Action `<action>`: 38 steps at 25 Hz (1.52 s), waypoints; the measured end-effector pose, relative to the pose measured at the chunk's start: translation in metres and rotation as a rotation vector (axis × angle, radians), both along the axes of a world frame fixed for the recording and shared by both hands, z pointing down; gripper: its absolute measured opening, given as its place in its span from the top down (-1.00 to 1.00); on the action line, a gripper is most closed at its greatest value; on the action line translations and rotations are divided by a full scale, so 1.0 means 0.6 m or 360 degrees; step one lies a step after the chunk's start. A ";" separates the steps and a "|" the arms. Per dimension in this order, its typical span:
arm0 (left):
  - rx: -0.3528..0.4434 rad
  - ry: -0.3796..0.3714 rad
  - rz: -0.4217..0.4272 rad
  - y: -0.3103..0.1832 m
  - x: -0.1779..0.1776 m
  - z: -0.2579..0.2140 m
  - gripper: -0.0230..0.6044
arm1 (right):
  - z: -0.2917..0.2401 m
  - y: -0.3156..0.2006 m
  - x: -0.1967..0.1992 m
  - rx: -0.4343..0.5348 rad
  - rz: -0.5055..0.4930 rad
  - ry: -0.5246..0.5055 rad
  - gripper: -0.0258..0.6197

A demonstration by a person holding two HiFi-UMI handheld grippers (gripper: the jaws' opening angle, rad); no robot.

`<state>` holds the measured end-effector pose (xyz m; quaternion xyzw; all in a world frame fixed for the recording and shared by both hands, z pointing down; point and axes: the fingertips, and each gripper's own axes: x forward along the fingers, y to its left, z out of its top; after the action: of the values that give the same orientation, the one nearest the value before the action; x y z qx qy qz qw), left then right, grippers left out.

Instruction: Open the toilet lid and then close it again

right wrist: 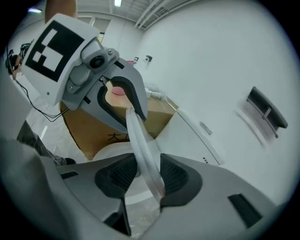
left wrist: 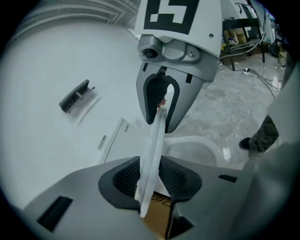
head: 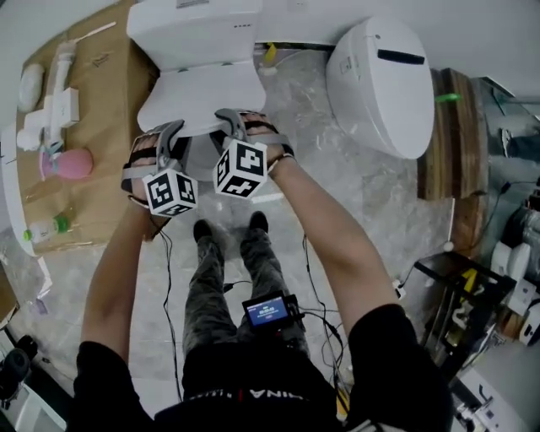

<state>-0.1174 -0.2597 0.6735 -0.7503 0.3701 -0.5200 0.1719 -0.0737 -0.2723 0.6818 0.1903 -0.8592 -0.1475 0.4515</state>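
Lid [head: 202, 93] of the toilet [head: 196, 21] at 12 o'clock in the head view stands raised off the bowl [left wrist: 192, 150], held by its front edge. The left gripper [head: 171, 135] pinches that edge toward 11 o'clock, and the right gripper [head: 229, 125] pinches it just beside, toward 1. Each gripper view shows the thin white rim clamped between the jaws. Cardboard [head: 93, 93] lies at 10 o'clock and a second toilet [head: 384, 84] at 2.
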 end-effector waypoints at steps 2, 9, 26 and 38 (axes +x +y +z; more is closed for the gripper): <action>0.0000 -0.0003 -0.0010 -0.020 -0.005 -0.015 0.53 | -0.015 -0.019 -0.004 -0.0027 0.0029 -0.0002 0.44; -0.0071 -0.0017 -0.0055 -0.057 -0.010 -0.039 0.53 | -0.039 -0.054 -0.010 -0.0053 0.0040 -0.0031 0.44; -0.0211 0.0014 -0.0116 -0.169 -0.029 -0.096 0.50 | -0.101 -0.162 -0.032 -0.0238 -0.0016 -0.0102 0.45; -0.0333 0.0150 0.0132 -0.306 -0.061 -0.139 0.50 | -0.139 -0.306 -0.065 -0.0545 0.0077 -0.0029 0.45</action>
<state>-0.1540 -0.4436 0.5904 -0.8025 0.2901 -0.5124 0.0963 -0.1127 -0.4557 0.5986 0.1324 -0.8710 0.0135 0.4730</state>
